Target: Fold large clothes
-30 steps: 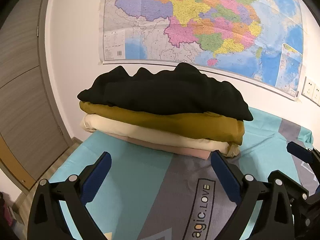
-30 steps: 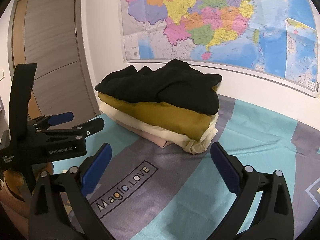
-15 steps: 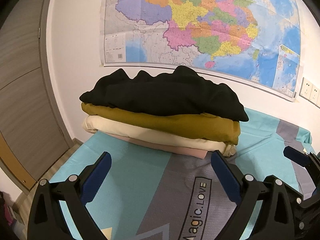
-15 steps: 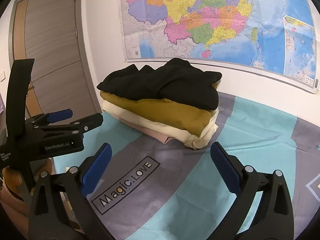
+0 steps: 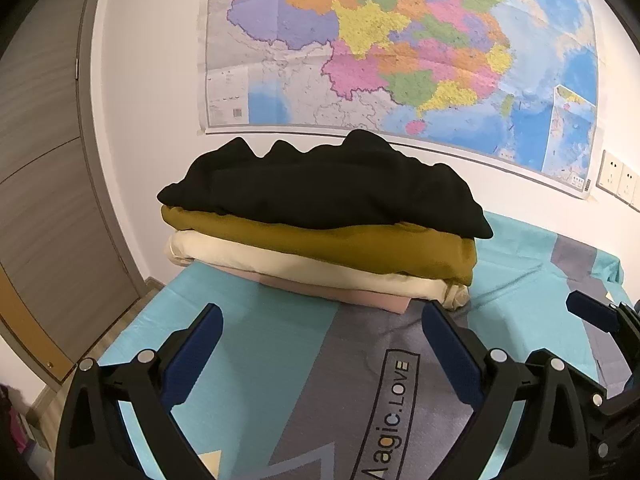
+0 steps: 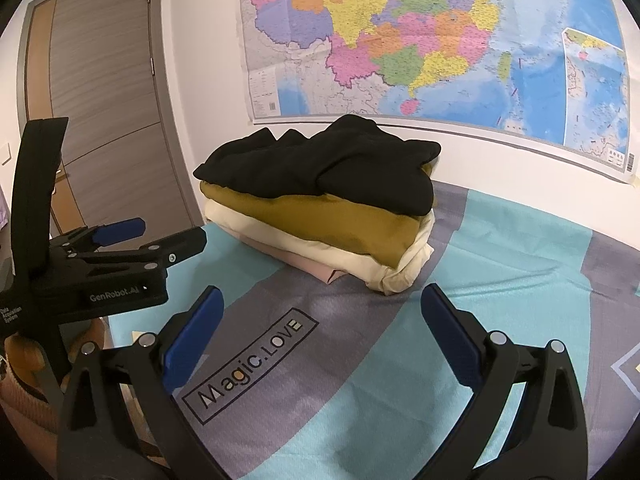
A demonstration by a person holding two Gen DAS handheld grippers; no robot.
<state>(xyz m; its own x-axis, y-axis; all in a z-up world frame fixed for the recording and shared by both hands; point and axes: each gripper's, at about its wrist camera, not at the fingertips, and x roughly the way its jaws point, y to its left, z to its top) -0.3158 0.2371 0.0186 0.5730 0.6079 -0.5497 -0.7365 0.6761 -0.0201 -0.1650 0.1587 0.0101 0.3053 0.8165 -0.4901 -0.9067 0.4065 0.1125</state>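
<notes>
Left wrist view: the left gripper [image 5: 320, 336] is held low over the bed sheet [image 5: 280, 344], pointed level toward the wall. Its jaws are spread wide and nothing is held between them. Straight ahead, a stack [image 5: 320, 232] of four folded garments is seen at the sheet's far edge below a wall map [image 5: 400, 48]: a black one [image 5: 320, 188] on top, then mustard [image 5: 340, 244], cream [image 5: 280, 260] and pink [image 5: 360, 296] beneath. The stack is well clear of the fingertips. Part of the right gripper [image 5: 600, 316] is seen at the right edge.

Right wrist view: the right gripper [image 6: 320, 320] is likewise held low over the sheet [image 6: 500, 260], aimed toward the stack [image 6: 320, 208] from its right. Its jaws are wide apart and empty, with the "Magic.LOVE" print [image 6: 252, 364] lying between them. The left gripper [image 6: 136, 236] is seen at the left, side-on, just beside and level. A door [image 6: 104, 100] is seen beyond it.
</notes>
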